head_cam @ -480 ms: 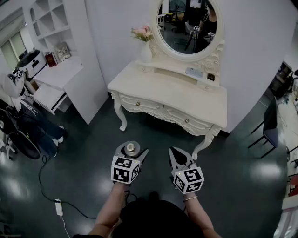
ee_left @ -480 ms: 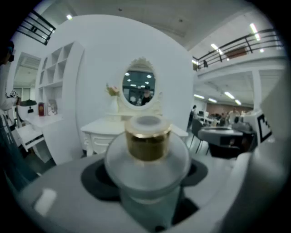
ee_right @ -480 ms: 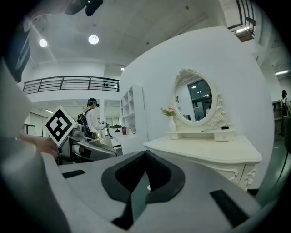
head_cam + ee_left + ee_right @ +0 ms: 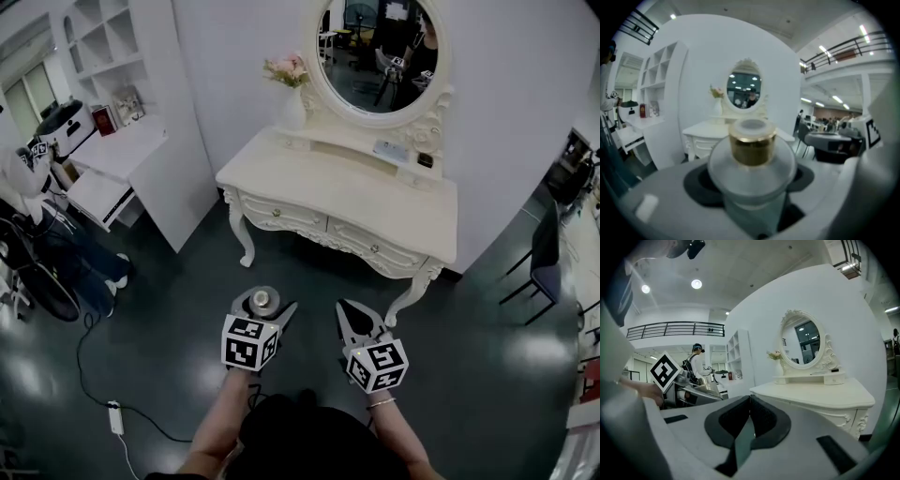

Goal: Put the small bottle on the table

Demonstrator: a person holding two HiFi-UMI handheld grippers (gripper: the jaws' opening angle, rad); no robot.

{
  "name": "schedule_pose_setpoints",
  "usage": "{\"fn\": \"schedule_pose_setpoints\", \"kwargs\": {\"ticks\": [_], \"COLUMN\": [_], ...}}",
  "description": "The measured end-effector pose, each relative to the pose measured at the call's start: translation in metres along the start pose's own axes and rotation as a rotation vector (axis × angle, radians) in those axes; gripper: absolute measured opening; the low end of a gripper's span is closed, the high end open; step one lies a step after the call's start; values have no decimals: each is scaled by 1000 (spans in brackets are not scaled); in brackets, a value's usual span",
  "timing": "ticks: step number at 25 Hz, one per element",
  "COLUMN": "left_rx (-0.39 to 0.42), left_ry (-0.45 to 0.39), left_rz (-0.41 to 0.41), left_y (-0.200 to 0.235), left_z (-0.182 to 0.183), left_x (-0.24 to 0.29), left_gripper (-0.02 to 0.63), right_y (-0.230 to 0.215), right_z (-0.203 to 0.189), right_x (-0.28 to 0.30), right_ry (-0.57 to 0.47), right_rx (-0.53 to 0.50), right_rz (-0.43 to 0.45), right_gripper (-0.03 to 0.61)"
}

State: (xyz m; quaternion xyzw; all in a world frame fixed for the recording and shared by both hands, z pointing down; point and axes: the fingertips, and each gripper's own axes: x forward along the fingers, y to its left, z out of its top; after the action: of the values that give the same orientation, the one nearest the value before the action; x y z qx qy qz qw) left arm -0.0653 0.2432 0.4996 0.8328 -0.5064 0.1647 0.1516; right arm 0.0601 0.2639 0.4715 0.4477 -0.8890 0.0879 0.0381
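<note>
Small bottle (image 4: 752,159) of clear glass, round-bodied with a gold collar and a frosted cap, stands upright between the jaws of our left gripper (image 4: 265,304), which are spread wide yet clamp its body from both sides. Our right gripper (image 4: 348,313) hangs just beside it, empty, jaws pressed together. The cream carved dressing table (image 4: 375,202) lies straight ahead of the left gripper's tips, well apart, with dark floor (image 4: 169,309) between. The bottle's long axis runs across the jaws, cap up. We judge the left hand alone must carry it forward over the bare tabletop before the oval mirror (image 4: 380,52).
</note>
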Motion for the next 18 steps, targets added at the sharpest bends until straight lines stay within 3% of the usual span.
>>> {"fn": "schedule_pose_setpoints", "kwargs": {"ticks": [18], "left_rx": [23], "left_ry": [10], "left_rz": [25], "left_y": [23], "left_z": [18], "left_x": [31], "left_gripper": [337], "right_y": [-14], "right_z": [3], "right_x": [27], "right_ry": [16], "right_rx": [16], "right_rz": [27], "right_gripper": [6]}}
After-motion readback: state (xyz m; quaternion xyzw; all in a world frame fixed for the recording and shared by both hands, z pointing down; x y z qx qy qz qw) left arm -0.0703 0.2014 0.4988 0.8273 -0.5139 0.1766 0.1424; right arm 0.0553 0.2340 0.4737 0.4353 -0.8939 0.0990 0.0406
